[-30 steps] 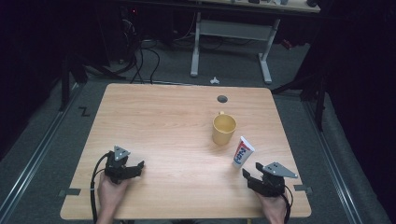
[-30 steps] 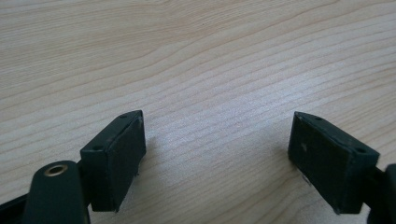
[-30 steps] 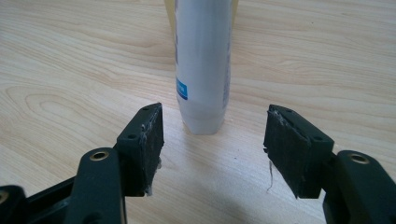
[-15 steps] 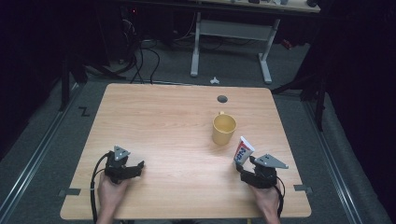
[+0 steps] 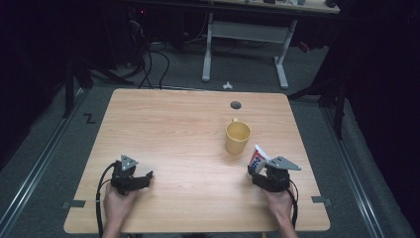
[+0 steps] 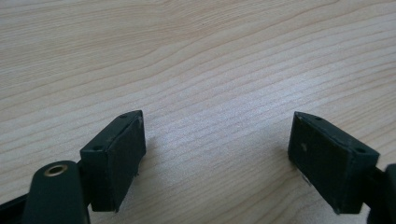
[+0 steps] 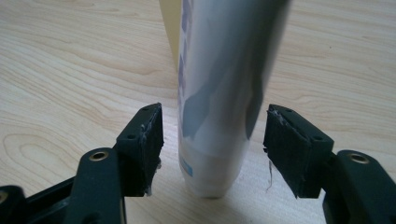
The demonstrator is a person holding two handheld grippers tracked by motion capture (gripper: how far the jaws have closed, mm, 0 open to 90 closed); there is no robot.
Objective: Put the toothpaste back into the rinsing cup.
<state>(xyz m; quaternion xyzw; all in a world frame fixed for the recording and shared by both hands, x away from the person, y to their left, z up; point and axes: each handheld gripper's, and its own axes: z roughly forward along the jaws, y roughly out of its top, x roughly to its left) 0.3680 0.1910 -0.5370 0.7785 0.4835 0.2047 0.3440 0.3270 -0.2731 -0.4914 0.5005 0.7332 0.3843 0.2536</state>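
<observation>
— Standing cap-down on the tabletop (image 5: 188, 124), the toothpaste tube (image 7: 224, 93) sits between the right gripper (image 7: 212, 144)'s fingers, which have just been closing but leave gaps either side.

— And the left gripper (image 6: 215, 154)?

— Fingers spread wide, nothing between them; the yellow mug (image 5: 237, 137) stands just beyond the tube.

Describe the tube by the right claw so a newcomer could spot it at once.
Start at the wooden table and find the yellow mug on its right half. Just nearer the person stands a white tube, cap down, between the open jaws of the right claw. Its white body with red and blue print sets it apart.
</observation>
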